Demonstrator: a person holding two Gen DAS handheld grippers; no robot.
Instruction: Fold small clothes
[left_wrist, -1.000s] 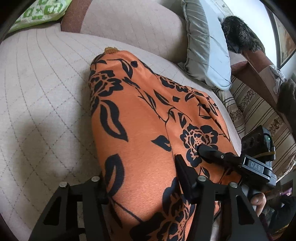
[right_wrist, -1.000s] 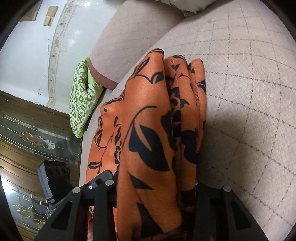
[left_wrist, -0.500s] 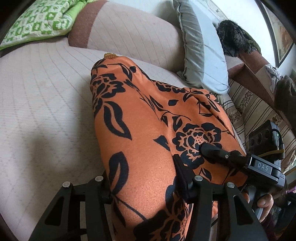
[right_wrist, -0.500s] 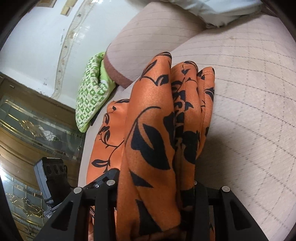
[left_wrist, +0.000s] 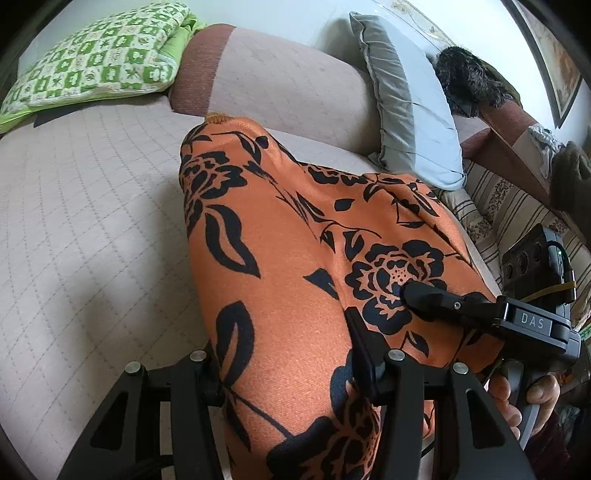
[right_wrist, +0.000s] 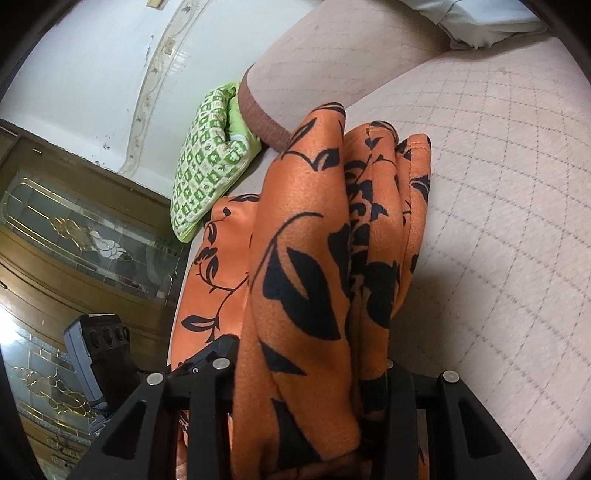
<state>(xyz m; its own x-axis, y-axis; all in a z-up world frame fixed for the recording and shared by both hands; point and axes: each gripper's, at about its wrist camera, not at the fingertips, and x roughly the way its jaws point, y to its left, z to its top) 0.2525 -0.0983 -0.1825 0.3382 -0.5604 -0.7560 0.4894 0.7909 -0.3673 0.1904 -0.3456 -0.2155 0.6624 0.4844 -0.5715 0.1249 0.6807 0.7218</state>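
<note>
Both grippers, left (left_wrist: 288, 365) and right (right_wrist: 310, 373), clamp the bunched orange garment (left_wrist: 295, 258).

The only writing that can be read is the word "DAS", in pale capital letters on the flat black body of the right gripper (left_wrist: 424, 301), seen in the left wrist view just behind its fingers, which lie against the orange flowered cloth (left_wrist: 295, 258). The right wrist view shows no readable letters, numbers or signs.
</note>
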